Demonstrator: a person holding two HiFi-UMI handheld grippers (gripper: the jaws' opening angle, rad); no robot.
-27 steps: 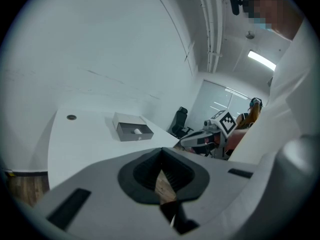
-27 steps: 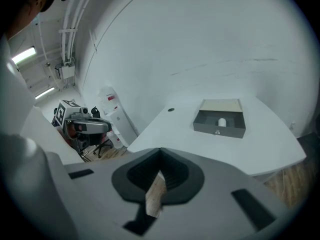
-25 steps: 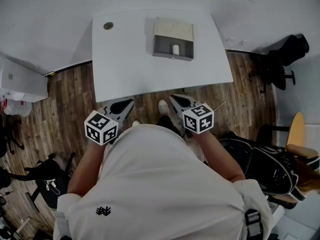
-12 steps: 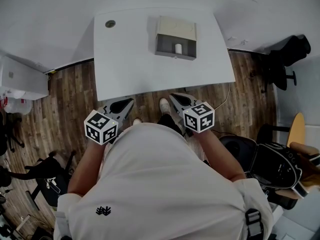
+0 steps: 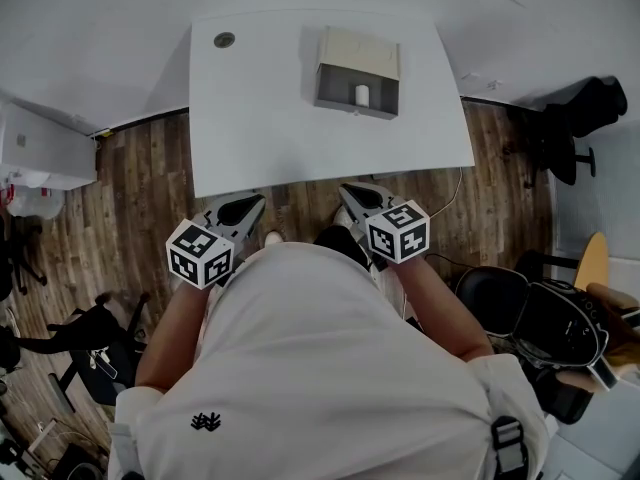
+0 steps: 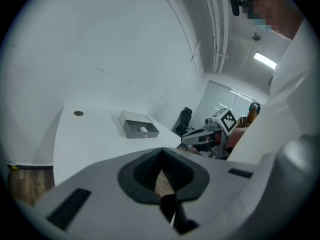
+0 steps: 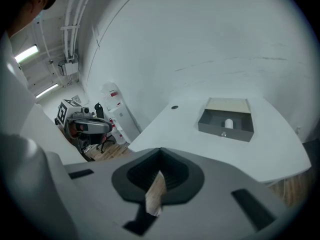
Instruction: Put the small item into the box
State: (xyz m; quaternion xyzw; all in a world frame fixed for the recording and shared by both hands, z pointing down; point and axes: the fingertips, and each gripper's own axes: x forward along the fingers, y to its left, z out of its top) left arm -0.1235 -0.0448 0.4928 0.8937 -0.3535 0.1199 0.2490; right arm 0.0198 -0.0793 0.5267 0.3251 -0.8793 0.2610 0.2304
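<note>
- Small item (image 5: 362,95): a white cylinder standing upright inside the grey box (image 5: 357,58), in the open tray end that faces the person. Nothing touches it. By the look of it, the placing is already done.
- The box sits on the white desk (image 5: 260,118), toward the far edge and a little right of centre, open side facing the near edge. That suits loading from the front.
- The only other thing on the desk is a small round dark disc (image 5: 224,40) near the far left corner, well apart from the box.
- The left gripper (image 5: 240,210) and right gripper (image 5: 355,198) are both held close against the person's torso. They hang over the wood floor (image 5: 140,198) short of the desk's near edge, well apart from the box.
- Left fingers (image 6: 135,171): closed together, nothing between them. Only floor shows through the notch behind the pads.
- Right fingers (image 7: 130,176): fully closed, also empty.
- My reading: this low, tucked carry with closed, empty fingers is a rest posture, since nothing is left to carry.
- Around the desk: an office chair (image 5: 570,118) to the right and a white cabinet (image 5: 40,153) to the left.
</note>
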